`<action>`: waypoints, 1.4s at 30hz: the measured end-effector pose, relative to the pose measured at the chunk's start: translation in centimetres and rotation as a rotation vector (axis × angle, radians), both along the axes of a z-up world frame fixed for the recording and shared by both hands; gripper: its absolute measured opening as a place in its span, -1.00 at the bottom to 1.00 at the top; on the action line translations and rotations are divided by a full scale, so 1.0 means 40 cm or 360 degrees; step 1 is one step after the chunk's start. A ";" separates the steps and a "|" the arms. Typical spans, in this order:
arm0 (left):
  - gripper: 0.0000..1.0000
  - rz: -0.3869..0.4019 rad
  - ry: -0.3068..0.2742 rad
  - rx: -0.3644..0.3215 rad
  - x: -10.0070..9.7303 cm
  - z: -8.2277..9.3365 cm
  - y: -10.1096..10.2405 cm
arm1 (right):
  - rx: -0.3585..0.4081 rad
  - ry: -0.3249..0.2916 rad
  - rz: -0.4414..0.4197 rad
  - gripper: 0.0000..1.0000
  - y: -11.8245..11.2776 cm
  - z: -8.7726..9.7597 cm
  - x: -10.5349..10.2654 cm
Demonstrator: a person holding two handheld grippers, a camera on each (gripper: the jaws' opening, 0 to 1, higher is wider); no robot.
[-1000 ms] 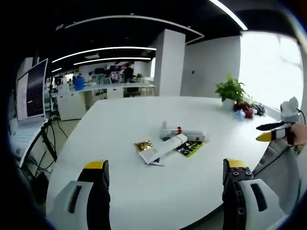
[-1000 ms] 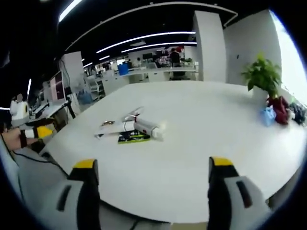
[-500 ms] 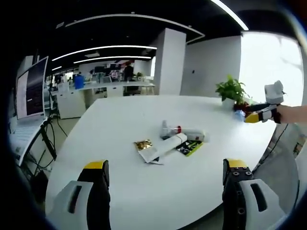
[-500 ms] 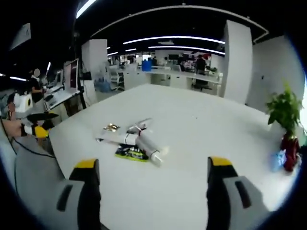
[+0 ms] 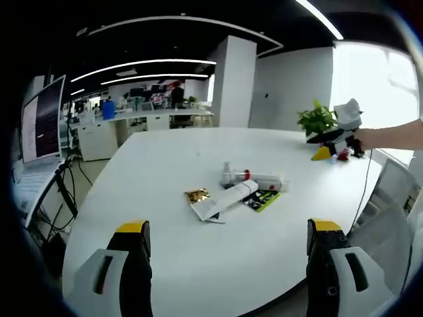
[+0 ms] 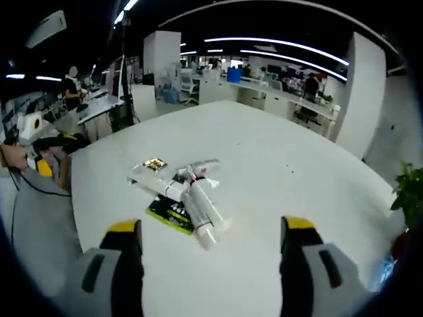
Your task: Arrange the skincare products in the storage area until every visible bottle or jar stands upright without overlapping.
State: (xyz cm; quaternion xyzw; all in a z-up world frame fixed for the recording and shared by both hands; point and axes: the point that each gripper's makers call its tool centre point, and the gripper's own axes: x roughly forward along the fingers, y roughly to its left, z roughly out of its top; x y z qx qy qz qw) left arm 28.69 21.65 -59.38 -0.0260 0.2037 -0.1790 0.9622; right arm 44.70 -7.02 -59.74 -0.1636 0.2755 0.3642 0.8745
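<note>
Open-plan office all round: white pillar [image 5: 234, 82], strip ceiling lights, rows of desks with people far back, a monitor [image 5: 43, 122] off to one side in the left gripper view. Large white rounded surface [image 5: 165, 165] in the middle, bearing a small heap of skincare products near its centre.

Seen in the left gripper view: a white tube [image 5: 225, 200] lying flat and slanted, a white bottle [image 5: 254, 178] with a red band on its side just behind and touching it, a green-and-black sachet [image 5: 260, 201] flat beside them, a gold foil sachet [image 5: 196, 196] at the tube's other end. None upright; tube and bottle overlapping. Potted plant [image 5: 316, 121] at the far edge of the surface.

Left hand-held gripper [image 5: 228, 234] low over the near edge, jaws spread wide, nothing between them, well short of the heap. Right hand-held gripper [image 5: 324, 150] entering from the right of that view, raised beside the plant, held by a bare hand [image 5: 367, 139].

Seen in the right gripper view: the same heap from the opposite side, bottle [image 6: 201, 211] pointing toward the camera over the green sachet [image 6: 168, 210], tube [image 6: 158, 185] crossing behind, gold sachet [image 6: 155, 164] farthest. Right hand-held gripper [image 6: 211, 234] with jaws wide apart and empty, near the heap yet apart from it. Left hand-held gripper [image 6: 43, 166] at the far left edge of that view, beyond the rim of the surface.
</note>
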 end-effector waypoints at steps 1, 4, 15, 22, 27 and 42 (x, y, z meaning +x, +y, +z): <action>0.94 0.0002 0.0008 -0.0006 0.000 -0.002 0.000 | -0.0017 0.0002 0.0028 0.68 0.009 -0.006 0.015; 0.94 0.0005 0.0036 -0.0009 0.002 -0.008 0.001 | -0.0070 0.0019 0.0090 0.63 0.030 -0.024 0.049; 0.94 0.0013 0.0147 -0.0019 0.008 -0.035 0.004 | -0.0251 0.0161 0.0247 0.42 0.118 -0.118 0.172; 0.94 0.0026 0.0182 -0.0026 0.011 -0.045 0.008 | -0.0319 0.0235 0.0296 0.33 0.161 -0.172 0.232; 0.94 0.0020 0.0194 -0.0021 0.014 -0.050 0.005 | -0.0358 0.0321 0.0361 0.21 0.188 -0.210 0.250; 0.87 0.0040 0.0211 -0.0029 0.025 -0.062 0.015 | -0.0427 0.0567 0.0467 -0.08 0.265 -0.283 0.259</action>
